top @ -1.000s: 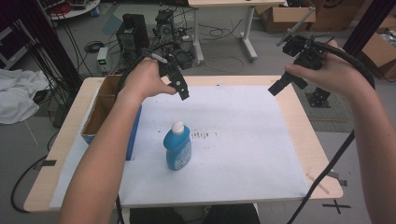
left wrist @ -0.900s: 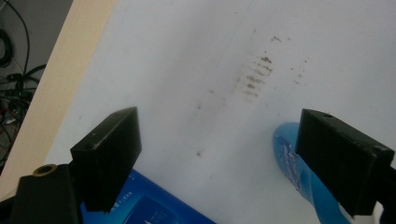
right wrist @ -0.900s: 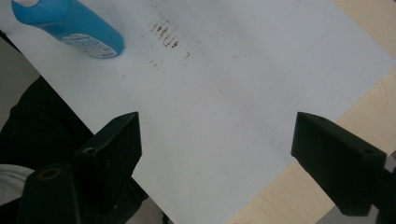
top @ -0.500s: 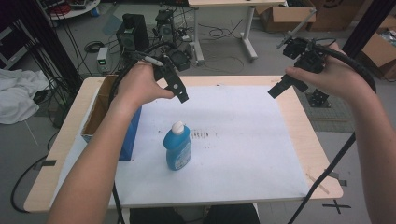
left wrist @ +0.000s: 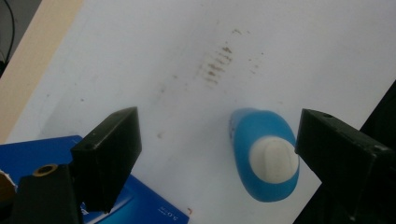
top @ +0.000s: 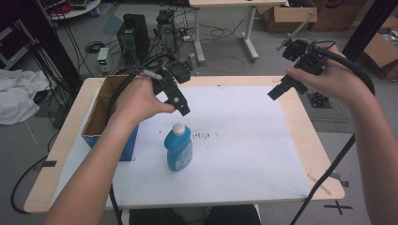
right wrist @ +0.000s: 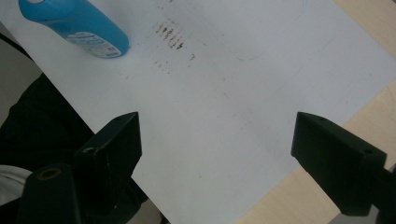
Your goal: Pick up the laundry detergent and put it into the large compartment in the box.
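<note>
I have the left gripper [top: 180,107] hanging above the blue bottle [top: 178,149], its fingers [left wrist: 109,154] spread wide with nothing between them. In the left gripper view I look almost straight down on the bottle's white cap [left wrist: 274,161], which sits close to the right-hand finger without touching it, and the bottle is off to that side and not centred in the gap.

The bottle stands upright on the white sheet [top: 244,140] that covers most of the surface [top: 307,136], a little left of the middle and nearer the front edge than the back. Just beyond it on the sheet is a patch of small brown marks [top: 202,136]. An open cardboard box [top: 101,110] with a blue outer wall sits by the left edge of the surface, just beside the bottle but apart from it; a corner of that blue wall shows under the left finger in the left gripper view.

My right gripper [top: 281,89] is held in the air above the back right corner of the surface, well apart from the bottle, pointing down toward the sheet. Its fingers [right wrist: 112,149] are also wide apart and hold nothing. In the right gripper view the bottle [right wrist: 77,25] lies at the far upper left, with bare sheet between the fingers and the wood of the surface's edge under the right one.
</note>
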